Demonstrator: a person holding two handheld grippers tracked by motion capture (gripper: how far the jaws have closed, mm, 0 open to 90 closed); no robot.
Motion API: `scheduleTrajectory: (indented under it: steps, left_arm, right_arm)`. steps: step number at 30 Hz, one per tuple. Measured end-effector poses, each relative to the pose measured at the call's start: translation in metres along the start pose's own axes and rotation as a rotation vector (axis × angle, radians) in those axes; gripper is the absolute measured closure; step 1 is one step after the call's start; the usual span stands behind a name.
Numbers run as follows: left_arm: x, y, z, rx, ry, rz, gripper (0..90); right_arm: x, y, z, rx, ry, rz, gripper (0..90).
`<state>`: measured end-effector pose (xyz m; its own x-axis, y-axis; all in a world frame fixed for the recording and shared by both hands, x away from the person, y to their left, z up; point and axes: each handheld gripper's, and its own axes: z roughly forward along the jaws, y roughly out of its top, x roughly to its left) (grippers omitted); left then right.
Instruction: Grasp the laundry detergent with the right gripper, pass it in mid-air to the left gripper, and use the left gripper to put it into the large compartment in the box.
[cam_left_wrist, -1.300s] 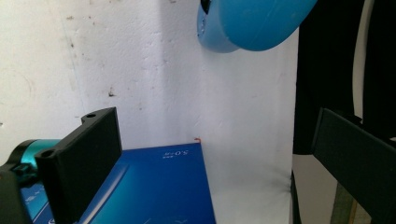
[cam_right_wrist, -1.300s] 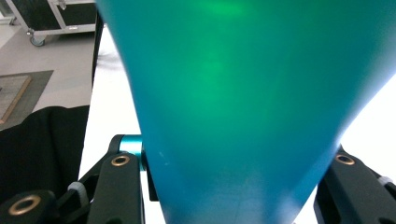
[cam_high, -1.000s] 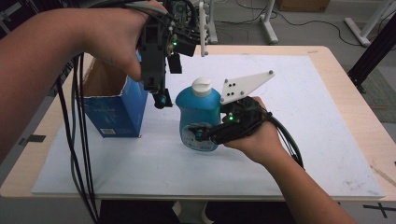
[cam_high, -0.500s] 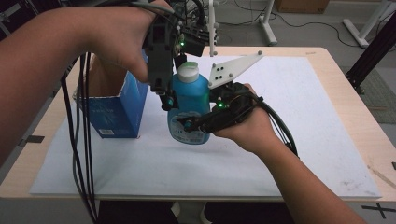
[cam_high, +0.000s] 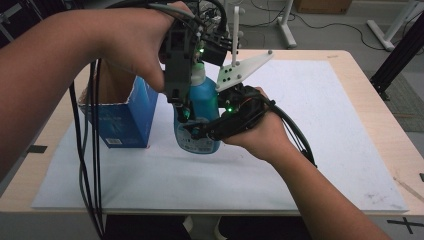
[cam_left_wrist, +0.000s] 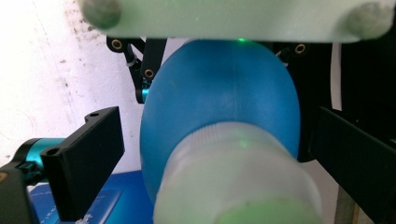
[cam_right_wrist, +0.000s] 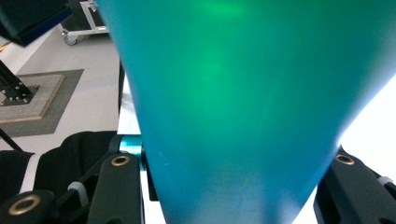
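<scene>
A blue bottle (cam_high: 204, 105) with a pale cap (cam_high: 199, 70) hangs tilted above the white mat (cam_high: 300, 150), its base near the mat. My right gripper (cam_high: 200, 135) is shut on its lower body from the right; in the right gripper view the bottle (cam_right_wrist: 233, 93) sits between both jaws (cam_right_wrist: 231, 186). My left gripper (cam_high: 190, 107) points down over the bottle's top. In the left gripper view its jaws stand open (cam_left_wrist: 215, 135) on either side of the cap (cam_left_wrist: 238, 182) and shoulder (cam_left_wrist: 219, 102), the left jaw clearly apart from it.
An open blue carton (cam_high: 125, 117) stands just left of the bottle. Black cables (cam_high: 87, 150) hang from my left hand down past the table's front edge. The mat's right half lies bare. Stand legs and cables are on the floor beyond the table.
The bottle has risen off the mat, shifted left toward the carton and tilted. My left gripper has come down around its cap.
</scene>
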<state>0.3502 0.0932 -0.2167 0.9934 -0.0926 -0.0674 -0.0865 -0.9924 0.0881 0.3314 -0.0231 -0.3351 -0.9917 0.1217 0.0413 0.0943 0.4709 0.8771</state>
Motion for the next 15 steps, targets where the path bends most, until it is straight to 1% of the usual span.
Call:
scheduleTrajectory:
  steps: [2,4,6,10,11,12,14,15]
  left_arm:
    - [0.0005,0.0003,0.0002,0.002,0.004,0.003,3.4]
    - [0.0012,0.0004,0.0012,0.009,0.008,-0.008,3.7]
    - [0.0018,0.0002,0.0015,0.009,0.008,-0.012,9.5]
    - [0.0022,0.0002,0.0014,0.007,0.020,-0.016,9.5]
    - [0.0024,0.0005,0.0014,0.008,0.019,-0.011,9.5]
    - [0.0025,0.0009,0.0013,0.011,0.019,-0.011,12.0]
    - [0.0026,0.0016,0.0014,0.014,0.020,-0.011,12.8]
    - [0.0022,0.0020,0.0010,0.016,0.027,-0.004,13.4]
  right_arm:
    - [-0.0001,-0.0001,0.0004,0.003,0.003,0.002,47.0]
    - [-0.0004,-0.0002,0.0003,0.002,0.001,0.002,47.0]
    - [-0.0008,0.0000,-0.0004,-0.002,0.000,0.004,47.0]
    - [-0.0011,0.0005,-0.0018,-0.007,0.002,0.007,47.0]
    - [-0.0015,0.0006,-0.0020,-0.008,-0.003,0.002,47.0]
    - [-0.0013,0.0007,-0.0028,-0.007,-0.001,0.009,47.0]
    - [-0.0013,0.0008,-0.0028,-0.008,-0.002,0.010,47.0]
    - [-0.0013,0.0007,-0.0028,-0.009,-0.001,0.011,47.0]
